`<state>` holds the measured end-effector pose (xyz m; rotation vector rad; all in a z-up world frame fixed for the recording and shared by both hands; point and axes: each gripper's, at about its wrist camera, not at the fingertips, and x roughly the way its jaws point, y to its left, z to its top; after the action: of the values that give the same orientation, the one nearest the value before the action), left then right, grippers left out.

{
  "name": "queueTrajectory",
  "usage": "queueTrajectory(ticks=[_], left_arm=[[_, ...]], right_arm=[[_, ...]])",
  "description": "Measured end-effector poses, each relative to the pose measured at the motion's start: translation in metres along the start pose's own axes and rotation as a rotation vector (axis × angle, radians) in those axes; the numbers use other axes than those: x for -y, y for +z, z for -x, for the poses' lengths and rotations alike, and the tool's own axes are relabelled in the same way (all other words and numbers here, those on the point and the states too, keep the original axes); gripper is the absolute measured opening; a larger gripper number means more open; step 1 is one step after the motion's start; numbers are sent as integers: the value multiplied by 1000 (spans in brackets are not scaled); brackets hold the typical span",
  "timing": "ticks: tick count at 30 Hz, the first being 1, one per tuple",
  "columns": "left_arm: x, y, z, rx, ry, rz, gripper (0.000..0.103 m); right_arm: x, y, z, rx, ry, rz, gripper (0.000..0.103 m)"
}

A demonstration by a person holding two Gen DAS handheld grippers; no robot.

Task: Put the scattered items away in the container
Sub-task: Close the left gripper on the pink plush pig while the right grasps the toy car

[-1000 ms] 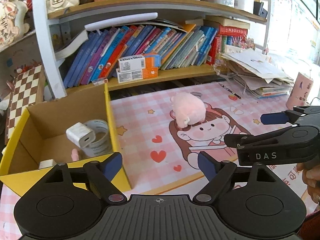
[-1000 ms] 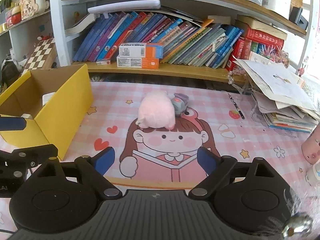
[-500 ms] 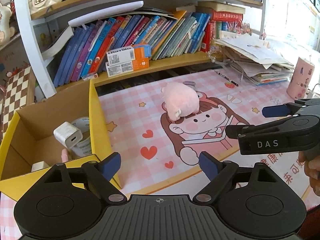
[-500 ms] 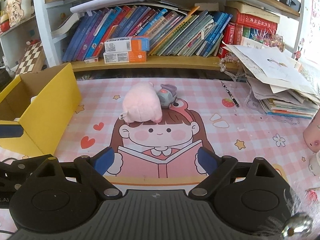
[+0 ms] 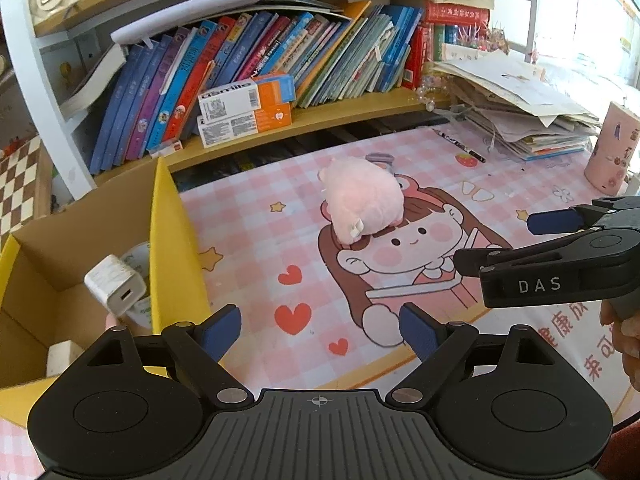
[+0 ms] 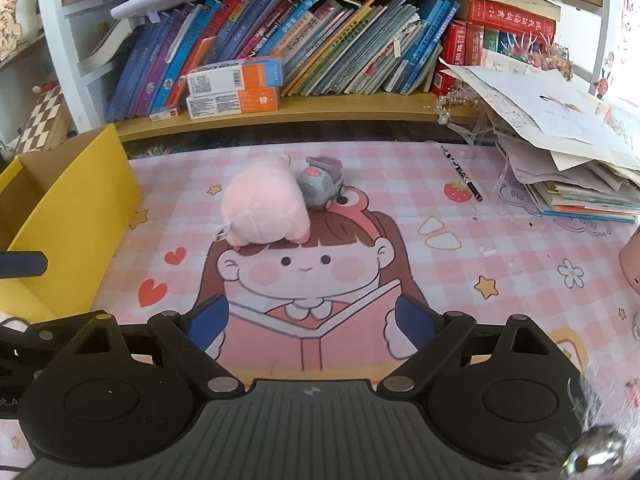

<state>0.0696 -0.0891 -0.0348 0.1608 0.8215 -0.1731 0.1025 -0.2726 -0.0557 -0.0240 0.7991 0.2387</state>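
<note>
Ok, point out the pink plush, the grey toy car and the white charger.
pink plush point(image 6: 262, 204), right wrist view, middle of its body
grey toy car point(image 6: 322, 184), right wrist view, its front
white charger point(image 5: 115, 284), left wrist view, its side

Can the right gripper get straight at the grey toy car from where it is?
Probably not straight on. The right gripper is open and empty, but the pink plush lies in front of and against the toy car. Coming round the plush's right side looks free.

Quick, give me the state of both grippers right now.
Left gripper: open, holding nothing.
Right gripper: open, holding nothing.
</note>
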Motion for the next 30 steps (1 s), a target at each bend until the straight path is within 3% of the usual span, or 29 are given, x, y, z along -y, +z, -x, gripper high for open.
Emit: queueTrajectory(ticks=[14,30], left_arm=[[13,33,-47,-17,-61,-6,88],[28,56,-97,-32,-71,-44,88]], right_arm=[[28,32,-35,27,-40,-25,90],[40,53,-77,15,-49,-43,90]])
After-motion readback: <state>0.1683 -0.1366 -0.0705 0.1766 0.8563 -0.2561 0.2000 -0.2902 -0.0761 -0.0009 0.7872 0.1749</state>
